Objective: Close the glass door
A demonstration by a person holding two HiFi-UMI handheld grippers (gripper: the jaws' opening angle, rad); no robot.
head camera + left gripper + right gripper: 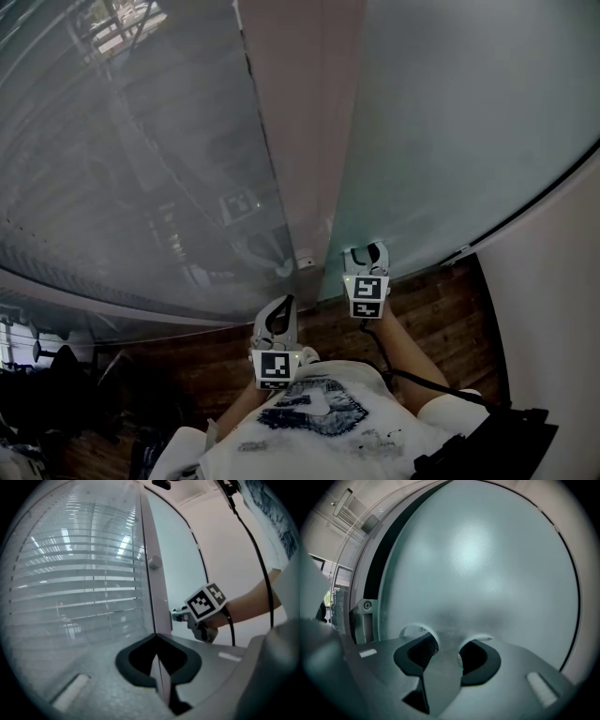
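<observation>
The frosted glass door (450, 141) fills the right half of the head view, next to a pale upright frame (300, 141). My right gripper (367, 249) stands open with its tips against the frosted pane (478, 564), low down near the door's edge, and nothing lies between its pads (424, 651). The left gripper view shows the right gripper (180, 616) and its marker cube at the pane. My left gripper (281, 305) hangs lower and to the left, a little back from the frame. Its jaws meet in a thin seam (156, 637), shut on nothing.
Left of the frame is a clear glass panel (141, 169) with slatted blinds (79, 573) showing through it. A round knob (153, 563) sits on the frame, a metal bracket (368, 605) near its foot. Wooden floor (441, 309) lies below, a white wall (553, 309) at right, dark clutter (56, 394) at lower left.
</observation>
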